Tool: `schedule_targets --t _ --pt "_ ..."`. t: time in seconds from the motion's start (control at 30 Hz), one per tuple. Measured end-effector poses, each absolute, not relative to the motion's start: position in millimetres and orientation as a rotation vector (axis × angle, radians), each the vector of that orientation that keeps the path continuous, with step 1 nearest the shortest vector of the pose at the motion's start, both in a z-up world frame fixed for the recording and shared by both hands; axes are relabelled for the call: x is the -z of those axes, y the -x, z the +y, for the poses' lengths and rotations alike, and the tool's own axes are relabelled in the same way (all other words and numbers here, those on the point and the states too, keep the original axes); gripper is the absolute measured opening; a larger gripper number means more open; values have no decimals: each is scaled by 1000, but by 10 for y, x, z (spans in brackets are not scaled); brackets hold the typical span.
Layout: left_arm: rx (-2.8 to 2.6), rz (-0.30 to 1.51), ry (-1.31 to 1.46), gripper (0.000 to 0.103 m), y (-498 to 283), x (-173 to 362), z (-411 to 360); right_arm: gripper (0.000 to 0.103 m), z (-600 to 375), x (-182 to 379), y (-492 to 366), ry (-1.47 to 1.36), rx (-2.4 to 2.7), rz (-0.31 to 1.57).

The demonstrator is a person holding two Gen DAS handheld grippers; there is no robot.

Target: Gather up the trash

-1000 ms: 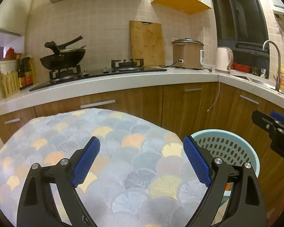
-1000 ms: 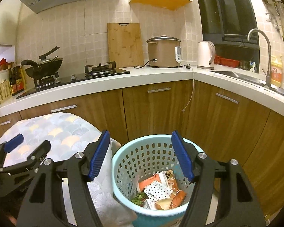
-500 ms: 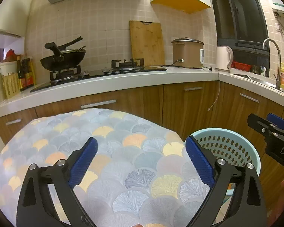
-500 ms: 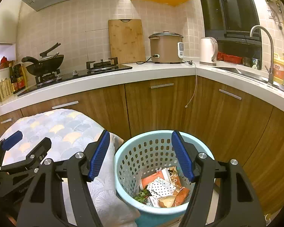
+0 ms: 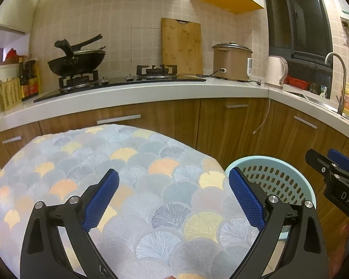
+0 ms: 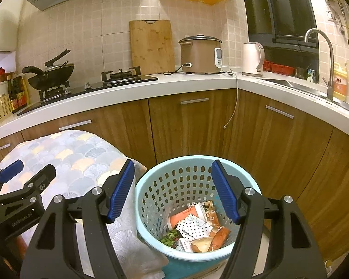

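A light blue perforated basket [image 6: 151, 193] stands on the floor and holds several pieces of trash [image 6: 195, 227]: wrappers, bread and green scraps. My right gripper [image 6: 173, 191] hovers above its rim, open, with nothing between its blue pads. Over a table draped in a fan-patterned cloth [image 5: 151, 186] my left gripper [image 5: 173, 200] stands open and empty as well. The basket [image 5: 276, 181] shows at the right of the left wrist view, beside the table, with the right gripper [image 5: 337, 174] past it. The left gripper [image 6: 25, 174] appears at the left edge of the right wrist view.
Wooden cabinets [image 6: 186, 127] under a white counter [image 6: 151, 86] curve round behind the basket. On the counter are a wok [image 6: 51, 74], a gas hob, a cutting board [image 6: 151, 46], a rice cooker [image 6: 201, 53] with a dangling cord, a kettle [image 6: 252, 59] and a sink tap [image 6: 323, 53].
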State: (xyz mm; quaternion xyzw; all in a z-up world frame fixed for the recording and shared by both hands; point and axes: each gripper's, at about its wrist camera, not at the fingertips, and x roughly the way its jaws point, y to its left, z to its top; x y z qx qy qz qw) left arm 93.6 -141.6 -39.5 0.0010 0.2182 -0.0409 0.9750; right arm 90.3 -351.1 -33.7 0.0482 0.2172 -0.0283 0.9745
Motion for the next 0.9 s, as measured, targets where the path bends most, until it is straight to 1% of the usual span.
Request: schedule_targets --t 0.1,0.4,0.53,0.9 --pt "81 444 -4 95 -940 399 -1418 65 -3508 341 -897 -100 56 438" --pt "98 454 9 95 -947 410 -1420 65 -3553 359 -888 -118 53 443" --pt "102 449 5 95 -947 413 -1423 70 -3558 349 -883 -113 58 439" --pt "104 449 14 95 -943 404 -1415 70 -3541 345 -883 -114 56 440"
